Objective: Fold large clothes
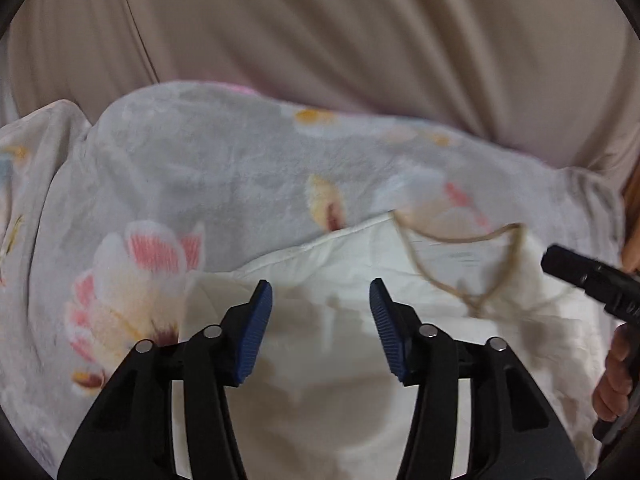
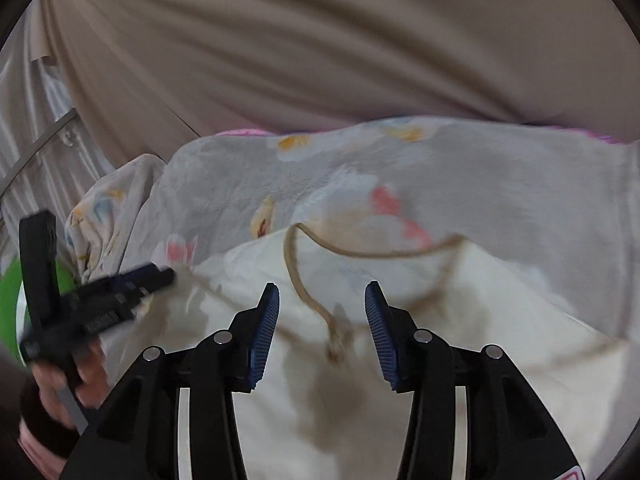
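Observation:
A white garment (image 1: 320,380) lies crumpled on a floral blanket, with a beige drawstring (image 1: 460,240) looped over its upper edge. My left gripper (image 1: 320,284) hovers over the garment, its blue pads (image 1: 256,340) apart and nothing between them. The right gripper (image 1: 568,266) enters from the right edge, held by a hand (image 1: 612,380). In the right wrist view, the right gripper (image 2: 322,286) is open above the garment (image 2: 480,360), and the drawstring (image 2: 360,254) and its knot lie beyond the fingertips. The left gripper (image 2: 160,278) is blurred at the left.
A grey blanket with pink and yellow flowers (image 1: 200,168) covers the surface under the garment. Beige draped fabric (image 1: 320,20) fills the background. A green object (image 2: 10,312) and a metal rail (image 2: 40,140) sit at the far left.

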A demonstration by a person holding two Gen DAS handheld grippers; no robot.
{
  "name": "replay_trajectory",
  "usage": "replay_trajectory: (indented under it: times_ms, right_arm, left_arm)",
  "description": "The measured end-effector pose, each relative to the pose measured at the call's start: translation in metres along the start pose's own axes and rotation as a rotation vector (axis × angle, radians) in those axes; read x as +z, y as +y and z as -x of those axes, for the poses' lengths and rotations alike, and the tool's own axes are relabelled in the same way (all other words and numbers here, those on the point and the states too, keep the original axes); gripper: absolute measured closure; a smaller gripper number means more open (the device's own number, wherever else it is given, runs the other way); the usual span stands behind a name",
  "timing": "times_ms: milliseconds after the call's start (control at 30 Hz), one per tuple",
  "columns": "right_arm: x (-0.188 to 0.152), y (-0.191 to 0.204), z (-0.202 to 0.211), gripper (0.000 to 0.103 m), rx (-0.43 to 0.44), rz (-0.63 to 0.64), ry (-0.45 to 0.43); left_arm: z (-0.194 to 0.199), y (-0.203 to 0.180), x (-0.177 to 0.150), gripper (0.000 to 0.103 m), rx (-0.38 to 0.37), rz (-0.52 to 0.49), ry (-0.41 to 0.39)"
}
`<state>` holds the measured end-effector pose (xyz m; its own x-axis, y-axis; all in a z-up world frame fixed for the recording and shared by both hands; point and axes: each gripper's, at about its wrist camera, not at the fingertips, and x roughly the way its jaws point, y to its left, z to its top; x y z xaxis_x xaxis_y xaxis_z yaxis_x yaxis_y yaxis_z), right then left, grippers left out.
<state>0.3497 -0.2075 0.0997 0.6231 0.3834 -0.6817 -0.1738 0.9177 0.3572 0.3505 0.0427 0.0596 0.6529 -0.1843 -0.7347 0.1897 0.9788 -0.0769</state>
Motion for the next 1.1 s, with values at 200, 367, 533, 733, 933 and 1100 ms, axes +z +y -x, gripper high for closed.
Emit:
replay_trajectory:
  times_ms: [200, 367, 533, 733, 933, 1100]
  right_arm:
    - [0.015, 0.019, -0.117, 0.058, 0.07, -0.042, 0.184]
    - [0.003, 0.048, -0.121, 0.101, 0.052, 0.137, 0.11]
    - [0.002, 0.015, -0.138, 0.102, 0.025, 0.003, 0.169]
    - [0.002, -0.017, -0.02, 0.096, -0.103, 0.01, -0.054]
    - [-0.033, -0.123, 0.045, 0.088, -0.286, -0.163, -0.049]
    - [-0.06, -0.168, 0.041, 0.089, -0.316, -0.239, 0.016]
  left_arm:
    - [-0.055, 0.024, -0.013, 0.061, 0.031, 0.036, 0.092]
    - [-0.06, 0.036, -0.02, 0.06, 0.017, 0.055, 0.056]
    - [-0.07, 0.027, -0.016, 0.06, 0.076, 0.007, 0.057]
    - [-0.037, 0.017, -0.009, 0.06, 0.025, -0.049, 0.003]
    - [-0.006, -0.09, 0.013, 0.044, -0.265, -0.194, -0.019]
    - [-0.068, -0.195, 0.014, 0.045, -0.325, -0.263, 0.14]
